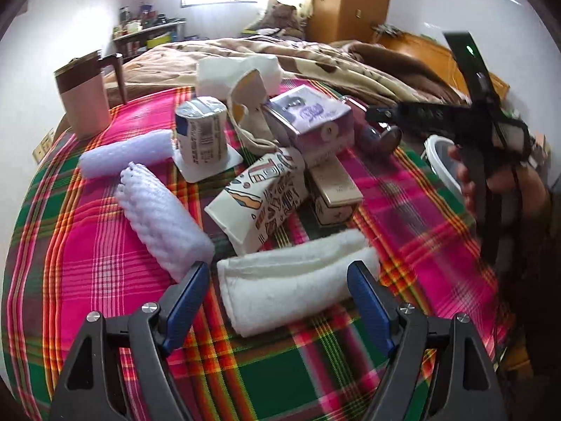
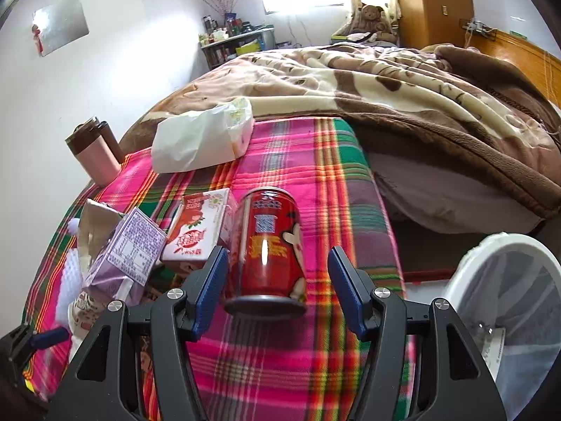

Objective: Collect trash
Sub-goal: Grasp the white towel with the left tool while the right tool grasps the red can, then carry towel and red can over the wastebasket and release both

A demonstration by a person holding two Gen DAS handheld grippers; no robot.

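The left tongs (image 1: 278, 300) stand open over the plaid cloth (image 1: 105, 263), a folded white towel (image 1: 294, 280) lying between their tips, untouched. The right tongs (image 2: 278, 280) are open too, around a red can (image 2: 268, 245) lying on its side; a white bin (image 2: 508, 298) sits to the right.

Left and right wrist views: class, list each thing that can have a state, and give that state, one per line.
Left hand-held gripper: open, white foam wrap between its fingers.
Right hand-held gripper: open, astride the can.
Red can: lying on its side.
White foam wrap: folded, lying flat.
White bin: open, lined.
Pink mug: upright, lidded.
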